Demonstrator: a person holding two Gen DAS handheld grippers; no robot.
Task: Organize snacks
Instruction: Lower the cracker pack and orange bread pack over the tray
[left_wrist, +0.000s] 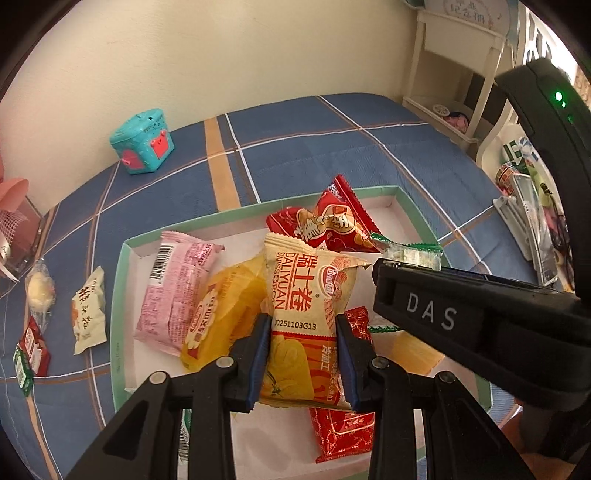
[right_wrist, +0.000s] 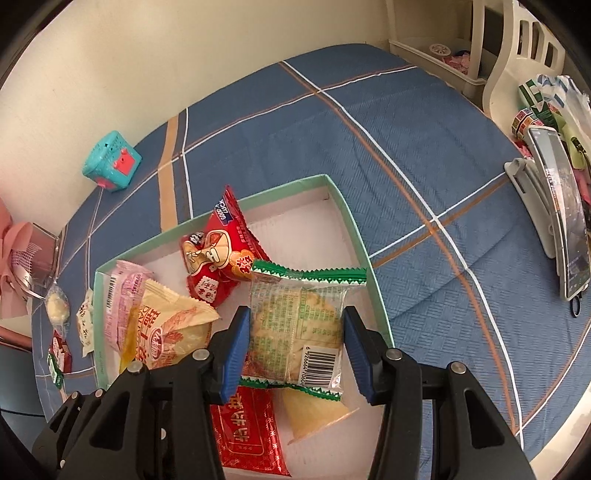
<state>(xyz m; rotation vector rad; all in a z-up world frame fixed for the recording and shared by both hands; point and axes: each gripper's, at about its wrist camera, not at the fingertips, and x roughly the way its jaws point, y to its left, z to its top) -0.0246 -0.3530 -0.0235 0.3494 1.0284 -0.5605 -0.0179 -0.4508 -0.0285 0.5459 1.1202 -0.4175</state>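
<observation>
A green-rimmed white box (left_wrist: 122, 280) (right_wrist: 354, 229) on the blue plaid cloth holds several snack packets. My left gripper (left_wrist: 304, 365) is shut on a beige and yellow Swiss-roll packet (left_wrist: 306, 295) (right_wrist: 173, 332) hanging over the box. My right gripper (right_wrist: 295, 350) is shut on a clear, green-edged cracker packet (right_wrist: 299, 321) (left_wrist: 410, 253) above the box's right half. In the box lie a pink packet (left_wrist: 177, 291) (right_wrist: 123, 299), a yellow packet (left_wrist: 225, 314), a red peanut-print packet (left_wrist: 332, 225) (right_wrist: 218, 258), a flat red packet (left_wrist: 343, 428) (right_wrist: 247, 428) and a pale yellow one (right_wrist: 314, 417).
Loose snacks lie left of the box: a cream packet (left_wrist: 88, 310), a round clear-wrapped sweet (left_wrist: 38, 291) and small red and green packets (left_wrist: 31, 350). A teal toy box (left_wrist: 142, 140) stands by the wall. A phone on a stand (right_wrist: 561, 218) and a white shelf (left_wrist: 454, 66) are at the right.
</observation>
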